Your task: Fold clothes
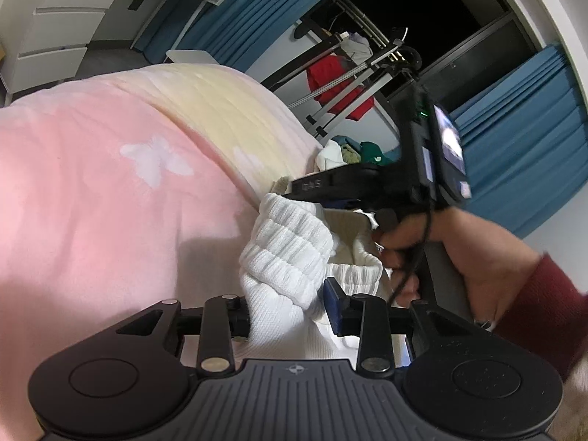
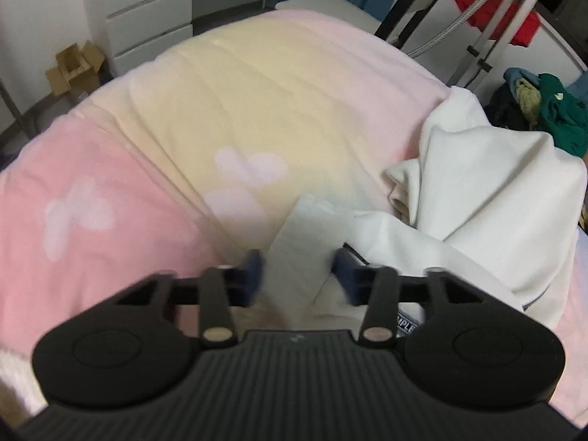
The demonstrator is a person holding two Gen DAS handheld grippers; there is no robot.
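Note:
A white ribbed knit sweater (image 1: 286, 250) lies bunched at the right edge of a pink and yellow blanket (image 1: 110, 183). My left gripper (image 1: 288, 310) has a thick fold of its ribbing filling the gap between the fingers, with both pads against it. A hand (image 1: 459, 250) in a dark red sleeve holds the right tool just above the same bunch. In the blurred right wrist view, my right gripper (image 2: 299, 272) is shut on a flat strip of the white fabric (image 2: 297, 246). The rest of the sweater (image 2: 477, 183) is heaped to its right on the blanket (image 2: 147, 147).
A metal clothes rack (image 1: 341, 84) with a red garment (image 2: 488, 11) stands beyond the bed. A pile of green and yellow clothes (image 2: 551, 110) lies beside it. White drawers (image 2: 150, 18) and an open cardboard box (image 2: 73, 66) are at the far left. Blue curtains (image 1: 514, 128) hang behind.

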